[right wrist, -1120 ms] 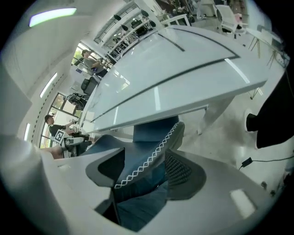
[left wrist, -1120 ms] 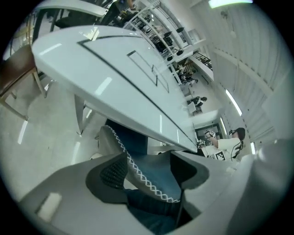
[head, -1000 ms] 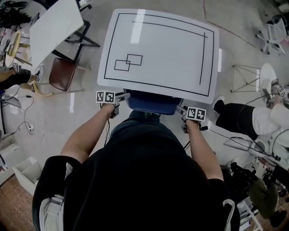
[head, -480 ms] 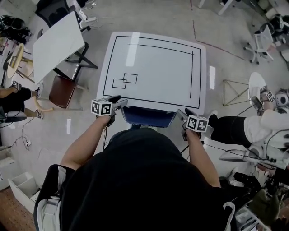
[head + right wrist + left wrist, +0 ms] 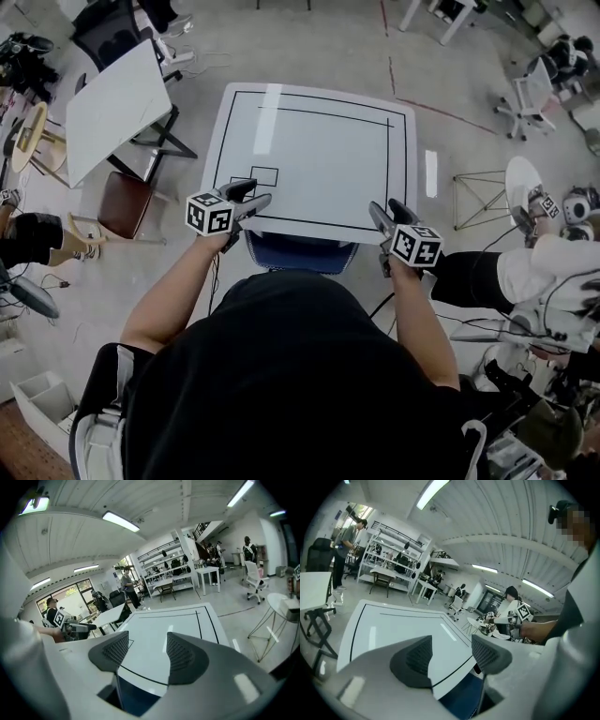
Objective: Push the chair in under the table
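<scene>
The white table (image 5: 309, 155) with black outline markings stands in front of me. The blue chair (image 5: 300, 251) is tucked beneath its near edge, only its back showing. My left gripper (image 5: 251, 197) hovers above the table's near left corner, open and empty. My right gripper (image 5: 380, 214) hangs over the near right corner; its jaws have just been closing with nothing between them, and a gap still separates the pads. In the left gripper view, the left gripper (image 5: 450, 651) looks across the table (image 5: 389, 625) and the chair (image 5: 461, 702). The right gripper (image 5: 143, 651) sees the table (image 5: 164, 625) and the chair (image 5: 136, 700).
A second white table (image 5: 117, 89) and a brown chair (image 5: 127, 202) stand at the left. A seated person (image 5: 525, 272) is close on the right, beside a wire stool (image 5: 473, 197). An office chair (image 5: 534, 89) stands far right. Cables lie on the floor.
Both grippers have lifted from beside the chair's back to above the table's near edge. The head view has risen, so the table looks smaller.
</scene>
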`<state>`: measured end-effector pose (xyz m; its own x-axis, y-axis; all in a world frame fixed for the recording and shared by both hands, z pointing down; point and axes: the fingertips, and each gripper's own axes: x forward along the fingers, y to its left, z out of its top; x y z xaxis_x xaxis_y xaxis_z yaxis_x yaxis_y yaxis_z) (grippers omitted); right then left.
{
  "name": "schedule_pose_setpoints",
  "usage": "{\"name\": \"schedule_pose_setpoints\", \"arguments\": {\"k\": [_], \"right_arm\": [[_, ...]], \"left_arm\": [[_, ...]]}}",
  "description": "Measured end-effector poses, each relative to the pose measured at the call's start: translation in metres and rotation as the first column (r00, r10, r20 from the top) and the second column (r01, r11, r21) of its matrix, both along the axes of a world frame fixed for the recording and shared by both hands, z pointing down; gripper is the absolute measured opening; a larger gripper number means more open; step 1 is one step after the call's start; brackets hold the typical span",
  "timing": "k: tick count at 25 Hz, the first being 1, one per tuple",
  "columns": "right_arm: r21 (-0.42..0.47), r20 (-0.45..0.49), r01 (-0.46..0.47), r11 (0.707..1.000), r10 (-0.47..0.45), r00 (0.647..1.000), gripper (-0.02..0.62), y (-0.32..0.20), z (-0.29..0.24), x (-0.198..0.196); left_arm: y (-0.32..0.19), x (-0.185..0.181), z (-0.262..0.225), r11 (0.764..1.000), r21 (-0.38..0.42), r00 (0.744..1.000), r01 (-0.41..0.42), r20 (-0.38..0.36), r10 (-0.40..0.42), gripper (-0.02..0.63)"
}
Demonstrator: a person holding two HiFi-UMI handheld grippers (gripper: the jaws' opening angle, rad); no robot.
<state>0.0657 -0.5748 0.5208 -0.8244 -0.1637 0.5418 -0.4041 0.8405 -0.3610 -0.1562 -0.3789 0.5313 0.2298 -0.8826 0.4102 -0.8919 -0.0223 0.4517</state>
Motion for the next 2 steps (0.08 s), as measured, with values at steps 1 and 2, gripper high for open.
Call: {"name": "schedule_pose_setpoints", "arguments": {"k": [1, 2], "right_arm": [[0.017, 0.008, 0.0, 1.0, 0.0, 1.0, 0.285, 0.0011, -0.0072, -0.0019], [0.034, 0.016, 0.0, 0.999, -0.001, 1.0, 0.284, 0.0023, -0.0143, -0.0037]], "left_arm": [[-0.0015, -0.0004, -0.0073, 1.0, 0.012, 1.0, -0.003, 0.008, 0.003, 0.382], [-0.0028, -0.0007, -0.0144, 1.0, 0.024, 1.0, -0.006, 0.016, 0.005, 0.382]]}}
